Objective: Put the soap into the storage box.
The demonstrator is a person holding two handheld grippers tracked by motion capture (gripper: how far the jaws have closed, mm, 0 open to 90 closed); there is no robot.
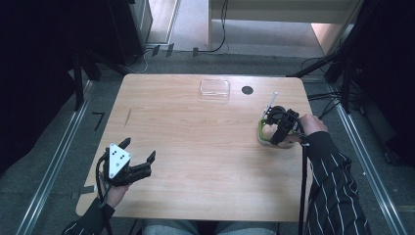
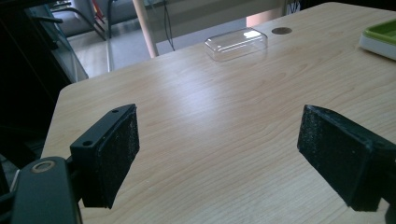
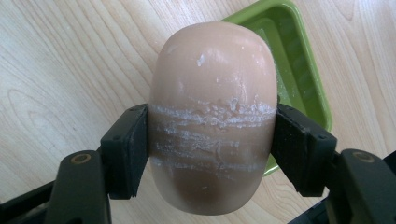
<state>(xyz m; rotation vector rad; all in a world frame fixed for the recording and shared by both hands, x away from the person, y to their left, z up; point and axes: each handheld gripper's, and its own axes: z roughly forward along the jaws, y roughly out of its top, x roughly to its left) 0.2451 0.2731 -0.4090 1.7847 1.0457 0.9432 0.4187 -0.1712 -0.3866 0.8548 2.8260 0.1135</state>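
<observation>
Soap (image 3: 212,116) sat clamped between the fingers (image 3: 128,149) of the right gripper (image 3: 212,140), a pale pink oval bar with whitish scrape marks across its middle where the pads pressed on both sides. It hung just above the green dish (image 3: 299,70), overlapping the dish's near rim in the right gripper view, with bare wood showing beside it. From above, the right gripper (image 1: 280,126) stood over the dish (image 1: 263,131) near the right edge of the desk (image 1: 195,147), the person's hand (image 1: 309,125) behind it and a striped sleeve trailing back toward the near edge.

A clear lid (image 1: 214,88) lay on the desk well beyond the dish, toward the far edge, and a small dark round spot (image 1: 247,90) sat just beside the lid, between it and the far right corner.

The left gripper (image 1: 139,149) rested well apart from the dish, across the desk near its left front corner, held low in the person's other hand. Its fingers (image 2: 109,154) stood wide apart with nothing between them, pointing over bare wood toward the lid (image 2: 236,43); a corner of the dish (image 2: 380,38) showed at the right edge of that view.
</observation>
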